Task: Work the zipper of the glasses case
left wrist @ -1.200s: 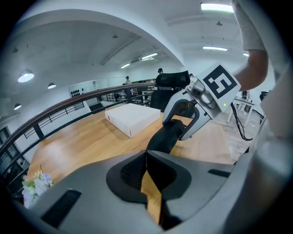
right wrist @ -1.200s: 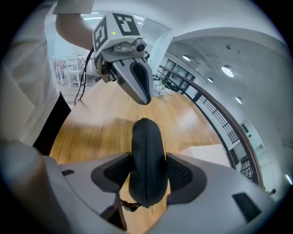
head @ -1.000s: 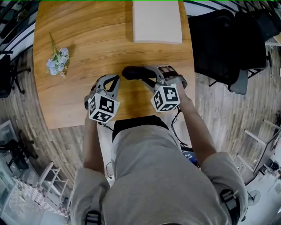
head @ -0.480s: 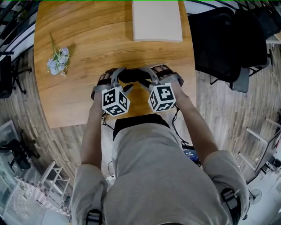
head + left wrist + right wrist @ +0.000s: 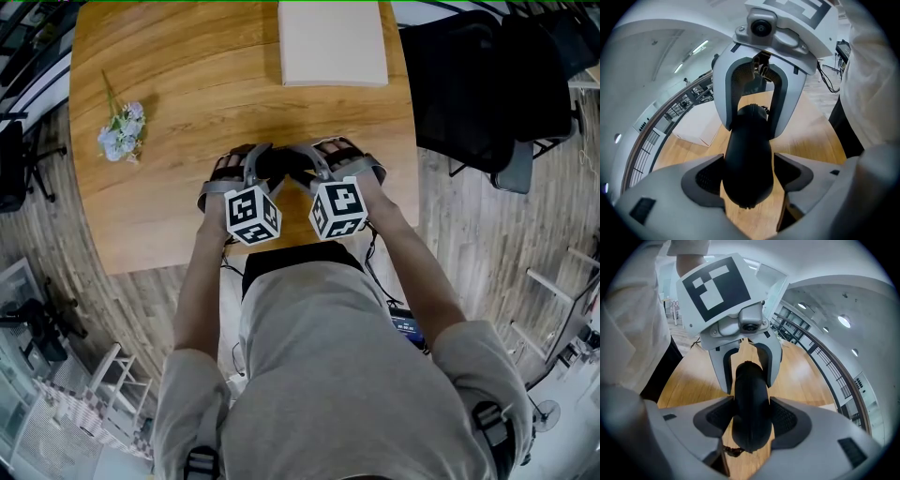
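Found the black glasses case (image 5: 284,169) at the near middle of the wooden table (image 5: 178,84), lying lengthways from left to right between the two hand-held grippers. Could not tell from any view whether resting on the wood or raised just off it. Noted the right gripper (image 5: 751,404) clamped on the case's right end, both ribbed pads (image 5: 787,422) pressed flat against its sides and the rounded end poking out past them toward the camera. Spotted a small brownish tab (image 5: 731,451) hanging under that end, too small to call the zipper pull with any certainty. Saw the left gripper (image 5: 749,159) astride the case's left end, its jaws just lately opening and spread wide: not clamped, with one pad (image 5: 708,180) just beside the shell and a thin gap showing at the other. Made out each gripper pointing down and away, angled inward to face the other along the length of the case. Picked out a pale flat box (image 5: 333,45) at the table's far edge, well apart from the case, and a small bunch of pale flowers (image 5: 122,131) toward the far left. Noticed a black chair (image 5: 469,94) standing off the table's right side on the plank floor (image 5: 450,244).
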Demonstrator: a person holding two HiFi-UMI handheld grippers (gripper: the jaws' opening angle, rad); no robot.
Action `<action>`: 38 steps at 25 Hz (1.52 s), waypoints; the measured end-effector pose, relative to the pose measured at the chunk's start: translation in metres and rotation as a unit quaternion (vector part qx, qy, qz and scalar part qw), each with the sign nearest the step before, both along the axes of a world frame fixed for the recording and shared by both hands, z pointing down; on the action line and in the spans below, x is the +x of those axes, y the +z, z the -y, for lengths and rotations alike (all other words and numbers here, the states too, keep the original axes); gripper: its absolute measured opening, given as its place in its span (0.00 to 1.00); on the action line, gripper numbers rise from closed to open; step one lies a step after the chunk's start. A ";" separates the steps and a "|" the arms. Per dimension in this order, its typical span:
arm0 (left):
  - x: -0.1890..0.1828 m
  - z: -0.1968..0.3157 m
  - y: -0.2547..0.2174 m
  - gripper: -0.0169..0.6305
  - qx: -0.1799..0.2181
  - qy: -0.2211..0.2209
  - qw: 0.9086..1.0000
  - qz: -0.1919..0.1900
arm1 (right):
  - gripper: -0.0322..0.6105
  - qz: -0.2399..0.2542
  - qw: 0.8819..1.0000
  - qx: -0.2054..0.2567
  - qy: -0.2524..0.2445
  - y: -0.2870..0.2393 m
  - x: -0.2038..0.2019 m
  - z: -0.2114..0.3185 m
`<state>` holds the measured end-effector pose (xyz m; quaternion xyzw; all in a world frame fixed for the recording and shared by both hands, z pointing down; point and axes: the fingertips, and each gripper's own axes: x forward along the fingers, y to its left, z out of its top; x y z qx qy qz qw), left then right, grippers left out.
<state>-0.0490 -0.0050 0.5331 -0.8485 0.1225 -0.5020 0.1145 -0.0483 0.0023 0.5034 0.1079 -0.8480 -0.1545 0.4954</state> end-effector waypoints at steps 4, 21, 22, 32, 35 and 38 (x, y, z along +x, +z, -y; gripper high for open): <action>0.001 0.003 -0.002 0.48 0.020 0.004 1.000 0.010 | 0.45 0.000 1.000 0.000 -0.002 -0.001 -0.002 0.000; -0.014 0.009 -0.019 0.46 0.011 -0.010 0.992 -0.123 | 0.41 0.355 0.878 -0.242 0.213 -0.038 0.059 0.014; -0.015 0.010 -0.021 0.46 0.008 -0.010 0.991 -0.130 | 0.37 0.380 0.860 -0.259 0.221 -0.041 0.065 0.016; -0.013 0.004 -0.031 0.46 0.008 0.030 0.987 -0.156 | 0.30 0.503 0.735 -0.407 0.205 -0.045 0.074 0.013; -0.013 0.004 -0.031 0.46 0.014 0.038 0.988 -0.151 | 0.33 0.518 0.703 -0.444 0.201 -0.041 0.073 0.012; -0.012 0.005 -0.030 0.46 0.020 0.045 0.988 -0.148 | 0.33 0.525 0.677 -0.472 0.210 -0.033 0.072 0.012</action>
